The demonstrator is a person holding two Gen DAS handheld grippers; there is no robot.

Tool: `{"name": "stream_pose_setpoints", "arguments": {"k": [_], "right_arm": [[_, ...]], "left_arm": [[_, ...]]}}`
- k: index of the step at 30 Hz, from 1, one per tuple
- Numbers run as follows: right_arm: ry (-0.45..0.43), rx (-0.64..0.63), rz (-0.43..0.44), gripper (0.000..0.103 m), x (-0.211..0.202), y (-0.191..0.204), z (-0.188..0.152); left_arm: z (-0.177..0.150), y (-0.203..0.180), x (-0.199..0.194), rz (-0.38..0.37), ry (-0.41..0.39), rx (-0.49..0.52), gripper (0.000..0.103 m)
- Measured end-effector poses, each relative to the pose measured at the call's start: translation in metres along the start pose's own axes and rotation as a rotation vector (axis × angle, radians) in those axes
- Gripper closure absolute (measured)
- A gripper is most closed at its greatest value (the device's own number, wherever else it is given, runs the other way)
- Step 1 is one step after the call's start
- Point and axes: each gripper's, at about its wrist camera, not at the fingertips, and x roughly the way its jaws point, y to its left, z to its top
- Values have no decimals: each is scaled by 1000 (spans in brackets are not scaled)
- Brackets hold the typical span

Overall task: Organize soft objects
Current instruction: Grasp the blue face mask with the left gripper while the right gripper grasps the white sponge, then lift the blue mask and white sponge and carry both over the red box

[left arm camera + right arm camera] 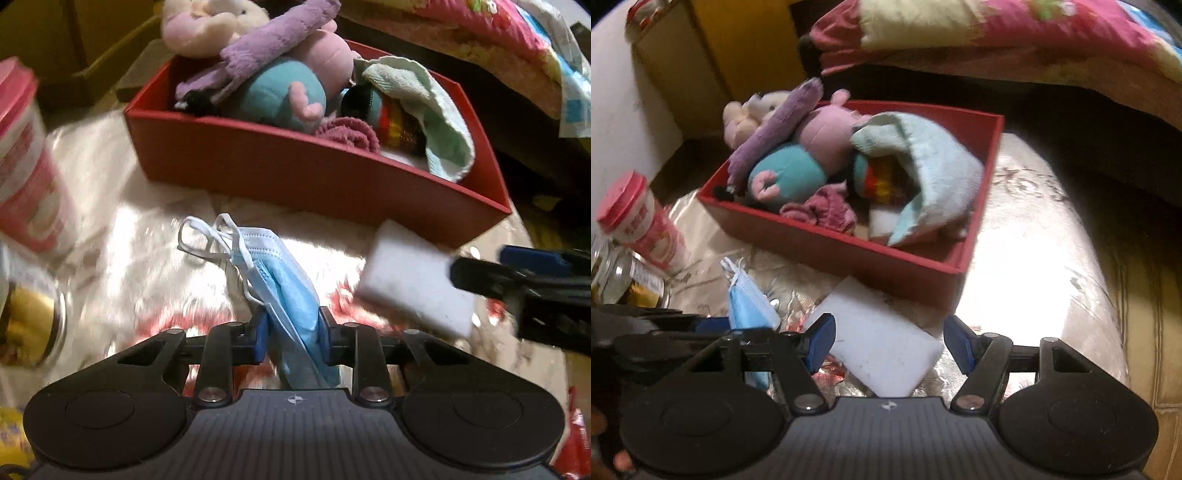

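Observation:
My left gripper is shut on a folded blue face mask, held above the shiny table; the mask also shows in the right wrist view. My right gripper is open, its blue pads on either side of a white sponge block that lies on the table; the block also shows in the left wrist view. Behind them stands a red box holding plush toys, a light green towel and a pink cloth.
A pink-lidded canister and a glass jar stand at the left. A flowered quilt lies behind the table. A yellow cabinet is at the back left.

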Motion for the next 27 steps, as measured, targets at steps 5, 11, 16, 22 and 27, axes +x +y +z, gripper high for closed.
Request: {"name": "stream_pose_setpoints", "arguments": {"k": [5,11,16,22,27], "right_arm": [[22,-86,32,49,15,10,1],[103,-188,93,48,45,11,4],[121,-197,110,47,57,8,-2],[134,-278,63,57,58,28,-9],[136,-248,47,69,55,30,-15]], "left_arm": [[-10,0,-21,-58,6,18,78],[-11,11,-33,-104,15,21,78],[-11,11,-30,-114,36,7,77],[-10,8,-27,-103,46,15,76],[-12,9,-28,-85,48,29,75]]}}
